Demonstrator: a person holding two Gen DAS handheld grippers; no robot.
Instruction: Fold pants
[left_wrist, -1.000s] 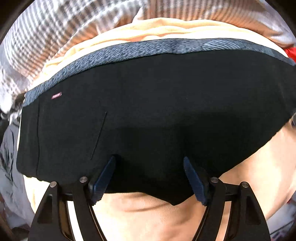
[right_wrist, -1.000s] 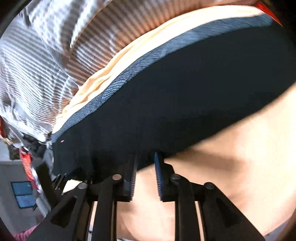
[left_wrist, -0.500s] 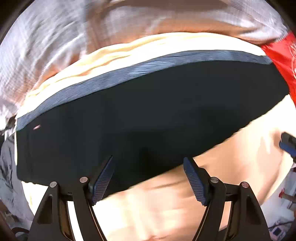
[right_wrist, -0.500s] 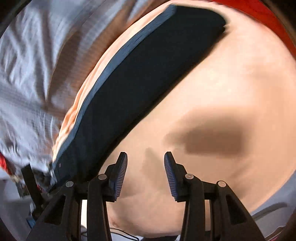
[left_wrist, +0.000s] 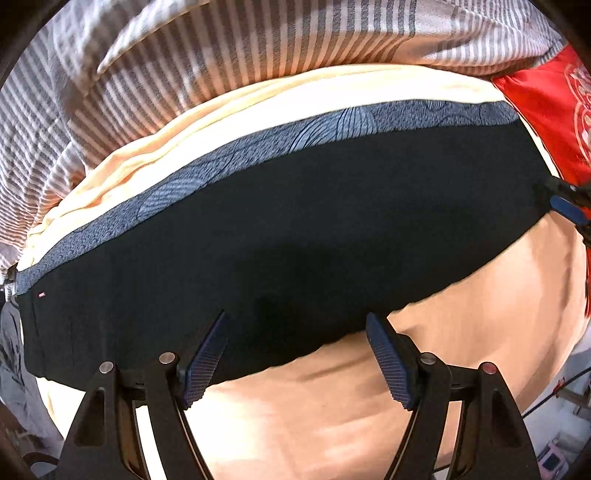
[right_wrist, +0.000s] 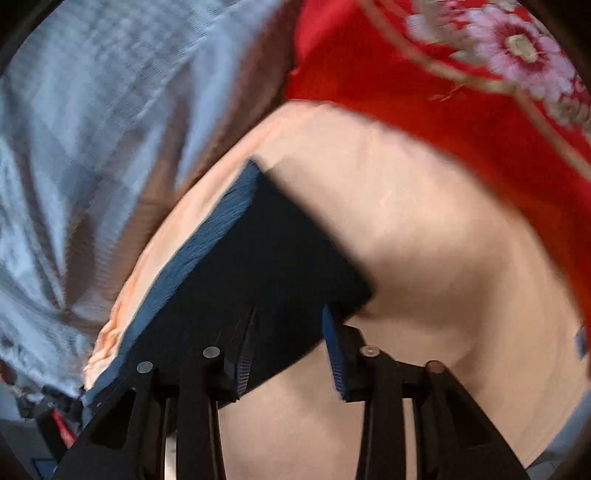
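The black pants (left_wrist: 295, 236) lie flat on a peach sheet (left_wrist: 332, 417), with a blue-grey patterned waistband (left_wrist: 258, 155) along the far edge. My left gripper (left_wrist: 295, 360) is open over the pants' near edge, holding nothing. In the right wrist view the pants (right_wrist: 236, 302) show their right end, blurred. My right gripper (right_wrist: 288, 354) is open at that near right corner, holding nothing; it also shows at the right edge of the left wrist view (left_wrist: 567, 212).
A grey-and-white striped blanket (left_wrist: 221, 55) is bunched beyond the pants. A red embroidered cloth (right_wrist: 461, 92) lies at the far right, also in the left wrist view (left_wrist: 554, 103). Clutter shows off the bed's left edge (left_wrist: 14, 369).
The left gripper backed off slightly, so more peach sheet shows in front of the pants. The right gripper opened and swung to the pants' right end, bringing the red cloth into view.
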